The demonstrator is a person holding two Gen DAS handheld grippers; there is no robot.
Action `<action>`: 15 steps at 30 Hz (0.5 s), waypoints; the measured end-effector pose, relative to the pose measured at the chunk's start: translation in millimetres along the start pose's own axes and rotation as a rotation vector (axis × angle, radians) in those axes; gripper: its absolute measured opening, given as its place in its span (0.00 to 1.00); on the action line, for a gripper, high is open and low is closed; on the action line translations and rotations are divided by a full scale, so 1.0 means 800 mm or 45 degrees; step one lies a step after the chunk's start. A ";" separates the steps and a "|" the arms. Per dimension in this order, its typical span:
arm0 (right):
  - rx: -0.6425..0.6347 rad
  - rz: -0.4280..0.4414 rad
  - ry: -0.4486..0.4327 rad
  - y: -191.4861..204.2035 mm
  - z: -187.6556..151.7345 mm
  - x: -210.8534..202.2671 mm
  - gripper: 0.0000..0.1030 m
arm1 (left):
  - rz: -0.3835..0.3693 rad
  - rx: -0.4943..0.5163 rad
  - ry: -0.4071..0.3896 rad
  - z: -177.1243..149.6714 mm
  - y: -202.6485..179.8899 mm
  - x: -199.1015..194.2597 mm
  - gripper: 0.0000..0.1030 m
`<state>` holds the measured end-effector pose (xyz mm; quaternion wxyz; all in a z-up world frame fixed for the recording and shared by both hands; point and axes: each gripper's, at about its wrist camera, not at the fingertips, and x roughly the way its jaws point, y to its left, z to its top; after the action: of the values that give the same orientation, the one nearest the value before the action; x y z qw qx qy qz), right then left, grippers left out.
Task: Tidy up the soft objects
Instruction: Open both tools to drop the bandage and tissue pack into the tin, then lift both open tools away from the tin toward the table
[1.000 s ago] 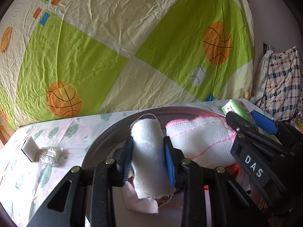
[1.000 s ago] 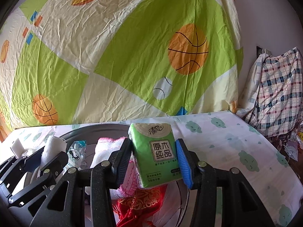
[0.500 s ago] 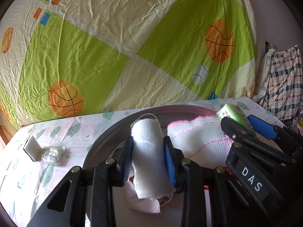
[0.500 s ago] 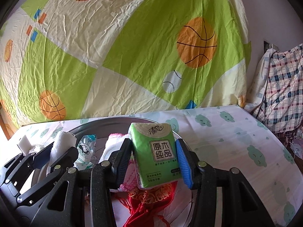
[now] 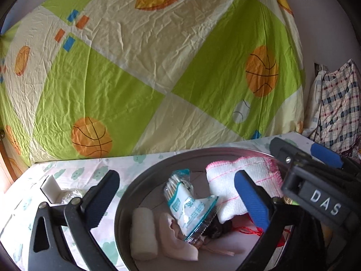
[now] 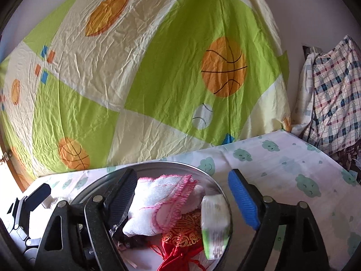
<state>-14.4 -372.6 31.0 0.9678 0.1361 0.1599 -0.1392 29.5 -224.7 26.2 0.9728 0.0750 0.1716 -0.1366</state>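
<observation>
Left gripper (image 5: 176, 194): you are holding it with its fingers spread wide and nothing between them, hovering over the round metal basin (image 5: 144, 176).

Right gripper (image 6: 182, 194): you are holding it likewise spread apart and gripping nothing, over the right side of the same basin (image 6: 94, 185).

Basin contents, left wrist view:
- White gauze roll (image 5: 143, 233), lying on the basin floor at the left, just beside a pale pink cloth (image 5: 173, 237).
- Cotton swab packet (image 5: 187, 205), leaning across the middle, its lower end resting on the pink cloth.
- White towel with pink edging (image 5: 227, 180), lying at the far right, partly under your left gripper's blue finger.

Basin contents, right wrist view:
- The white towel (image 6: 158, 201), bunched in the middle.
- Red embroidered pouch (image 6: 182, 241), lying below and touching the towel.
- Green tissue pack (image 6: 214, 223), blurred, standing against the basin's right wall beside the pouch.

Surroundings: the basin is sitting on a surface (image 6: 282, 164) covered in a cloud-print cloth. A small white block (image 5: 50, 188) is lying on that surface, left of the basin. A basketball-print sheet (image 5: 144, 72) is hanging behind.
</observation>
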 end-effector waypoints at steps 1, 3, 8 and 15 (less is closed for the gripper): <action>0.031 -0.007 -0.022 -0.005 0.000 -0.004 0.84 | 0.001 -0.015 -0.005 0.000 0.003 -0.001 1.00; 0.091 -0.021 -0.064 -0.014 0.000 -0.011 0.86 | -0.012 -0.056 -0.004 0.001 0.011 -0.001 1.00; 0.196 -0.077 -0.118 -0.030 -0.001 -0.023 0.87 | 0.013 -0.100 0.006 -0.003 0.025 0.000 1.00; 0.138 -0.117 -0.211 -0.015 -0.008 -0.039 0.87 | 0.019 -0.119 -0.022 -0.009 0.035 -0.007 1.00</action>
<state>-48.7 -374.7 33.1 0.9615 0.1686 0.0775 -0.2025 30.4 -195.3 24.1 0.9777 0.0294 0.1687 -0.1216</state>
